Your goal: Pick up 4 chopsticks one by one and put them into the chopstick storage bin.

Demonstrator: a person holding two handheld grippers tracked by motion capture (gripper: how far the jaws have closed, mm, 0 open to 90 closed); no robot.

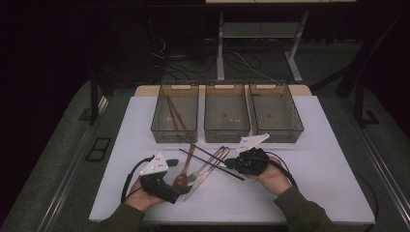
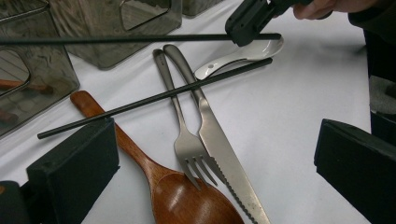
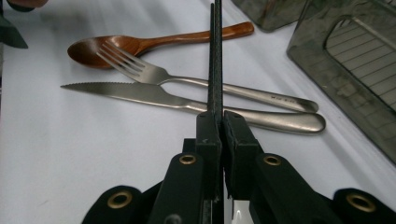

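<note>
The right gripper (image 3: pixel 218 122) has its jaws pinched tight on one black chopstick (image 3: pixel 216 56), gripped near one end so the slim, matt rod juts straight out ahead of the jaws, lifted clear over the cutlery; this hold appears meant to carry it toward the far bins. A second black chopstick (image 2: pixel 154 97) lies flat on the white table (image 1: pixel 314 159), resting across the handles of the fork (image 2: pixel 184 135) and the knife (image 2: pixel 224 149). Both are brushed steel, the knife serrated along one edge. Left of them lies a glossy brown wooden spoon (image 2: pixel 187 200), its bowl under the fork tines; a white ceramic spoon (image 2: pixel 247 53) sits beyond. The left gripper (image 2: pixel 210 158) stands wide open and empty, near the wooden spoon's bowl. Three smoky translucent bins (image 1: pixel 227 118) line the far side, the left one (image 1: pixel 175 116) holding brown sticks.
</note>
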